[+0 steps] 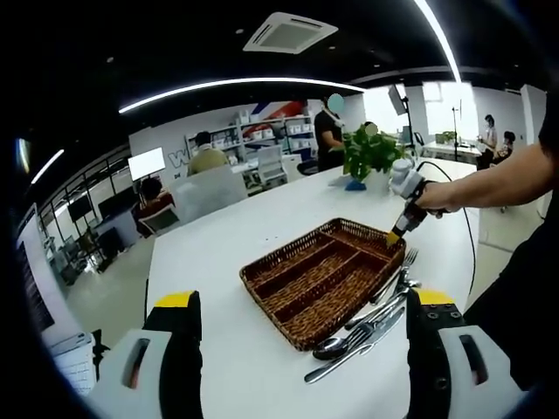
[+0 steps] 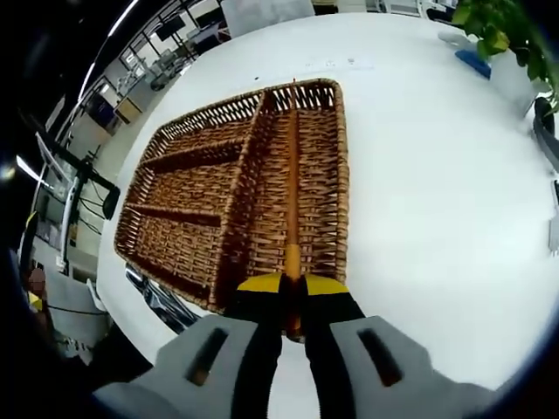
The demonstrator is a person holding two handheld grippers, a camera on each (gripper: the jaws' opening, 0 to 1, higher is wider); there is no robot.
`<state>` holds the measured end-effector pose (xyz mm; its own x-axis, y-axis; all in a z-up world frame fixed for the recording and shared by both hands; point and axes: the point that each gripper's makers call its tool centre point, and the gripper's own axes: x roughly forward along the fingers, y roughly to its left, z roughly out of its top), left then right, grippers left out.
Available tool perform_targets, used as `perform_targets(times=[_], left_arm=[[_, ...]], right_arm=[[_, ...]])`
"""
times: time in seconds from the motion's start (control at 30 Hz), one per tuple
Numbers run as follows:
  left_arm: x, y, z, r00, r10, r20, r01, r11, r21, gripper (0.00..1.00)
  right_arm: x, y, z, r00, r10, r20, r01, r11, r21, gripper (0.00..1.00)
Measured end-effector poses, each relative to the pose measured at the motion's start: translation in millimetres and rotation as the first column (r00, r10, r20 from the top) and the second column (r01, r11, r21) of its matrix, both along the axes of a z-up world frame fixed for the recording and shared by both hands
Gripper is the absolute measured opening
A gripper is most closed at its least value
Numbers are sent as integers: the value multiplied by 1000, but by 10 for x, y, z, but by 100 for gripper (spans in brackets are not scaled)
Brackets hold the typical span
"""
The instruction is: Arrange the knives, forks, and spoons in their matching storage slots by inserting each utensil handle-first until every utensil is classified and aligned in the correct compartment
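1. Left gripper view: the left gripper (image 1: 301, 305) is seen at 6 o'clock with its jaws spread wide, and nothing is held between them.
2. A wicker tray (image 1: 325, 279) is set on the white worktop (image 1: 227, 244) at the centre, with long compartments and shorter ones visible inside; nothing can be made out in them.
3. A pile of cutlery (image 1: 371, 319) is laid on the worktop just beside the tray's edge, toward 4 o'clock; a fork (image 1: 403, 264) and a spoon (image 1: 332, 347) can be picked out in it.
4. The right gripper (image 1: 393, 236) is seen at 2 o'clock, held in a hand (image 1: 437, 196), its yellow tips lowered to the tray's far corner.
5. A potted plant (image 1: 369, 153) is placed farther back at 1 o'clock, and seated and standing people are seen beyond the worktop.
6. Right gripper view: the right gripper (image 2: 293, 288) is seen at 6 o'clock, its jaws drawn nearly together on a thin, brownish handle-like piece lying along the tray (image 2: 236, 183); whether that piece is a utensil or the tray's own divider cannot be told.
7. The tray fills the centre, its compartments running toward 12 o'clock.
8. The cutlery (image 2: 162, 301) is glimpsed at 8 o'clock, just outside the tray's rim.
9. The plant (image 2: 502, 30) is seen at 2 o'clock.
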<state>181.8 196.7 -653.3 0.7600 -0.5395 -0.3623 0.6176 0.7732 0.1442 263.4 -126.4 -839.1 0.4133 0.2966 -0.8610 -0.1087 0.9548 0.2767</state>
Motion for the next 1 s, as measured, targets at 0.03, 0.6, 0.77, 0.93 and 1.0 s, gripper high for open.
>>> perform_targets(times=[0.03, 0.6, 0.77, 0.93, 1.0], left_arm=[[1, -1, 1, 1000, 0, 1, 0, 1000, 0, 99], [-26, 34, -6, 1000, 6, -1, -6, 1000, -3, 99], [-25, 12, -9, 1000, 2, -3, -2, 1000, -5, 99], [-7, -2, 5, 1000, -2, 3, 2, 1000, -8, 99], [-1, -5, 1, 1000, -3, 2, 3, 1000, -4, 99]], right_arm=[[9, 5, -1, 1000, -6, 5, 6, 1000, 9, 5], [39, 140, -124, 1000, -12, -15, 13, 1000, 22, 6], [75, 128, -136, 1000, 6, 11, -7, 1000, 18, 8], [107, 133, -44, 999, 9, 50, -11, 999, 38, 13], [166, 128, 56, 995, 34, 98, -36, 999, 23, 17]])
